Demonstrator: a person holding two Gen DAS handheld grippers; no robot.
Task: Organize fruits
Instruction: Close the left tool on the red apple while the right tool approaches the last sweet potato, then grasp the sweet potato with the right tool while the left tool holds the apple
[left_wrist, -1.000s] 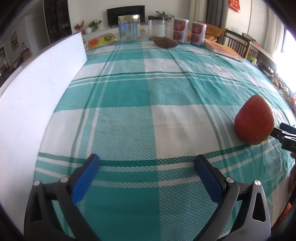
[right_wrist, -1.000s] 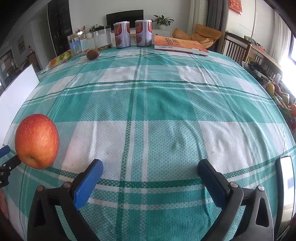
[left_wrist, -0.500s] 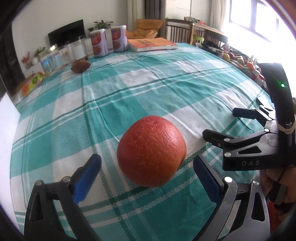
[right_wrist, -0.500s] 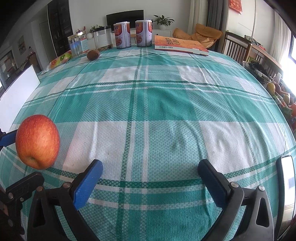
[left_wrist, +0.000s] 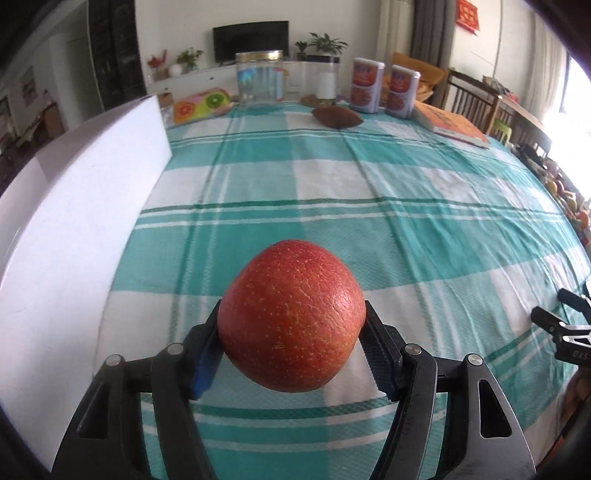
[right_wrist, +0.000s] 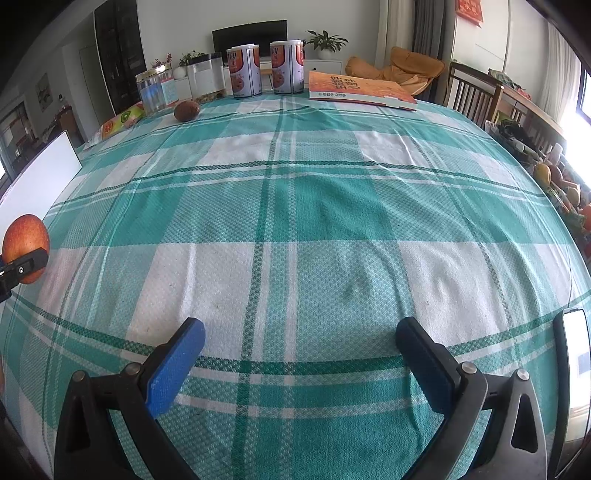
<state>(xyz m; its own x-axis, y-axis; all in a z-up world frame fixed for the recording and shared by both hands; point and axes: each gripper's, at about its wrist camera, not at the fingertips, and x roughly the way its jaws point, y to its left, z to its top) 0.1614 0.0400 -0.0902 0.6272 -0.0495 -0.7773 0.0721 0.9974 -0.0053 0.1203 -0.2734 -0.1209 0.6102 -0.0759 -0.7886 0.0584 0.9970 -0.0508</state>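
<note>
Red, wrinkled skin fills the middle of your left wrist view: the apple sits squarely between the pads of your left gripper, whose jaws have just been closing and now press on its two sides, so you have it pinched at about half their spread. It lies dead ahead along the fingers, not off to either side, and it looks roughly round with its broader part toward the camera, so no long axis matters much for the grip. From the right wrist view the same apple shows at the far left edge, clamped by a black finger and apparently clear of the checked tablecloth. Your right gripper hangs over bare cloth with its jaws wide and nothing between them, well apart from the fruit, so the left hand is the one that carries this move. Just to the left of the held apple stands a white board, and far across the table lie a brown fruit, a glass jar, two tins and an orange book. Where the apple should go the views do not show; judge the carry direction from the brown fruit, which lies straight beyond the apple.
</note>
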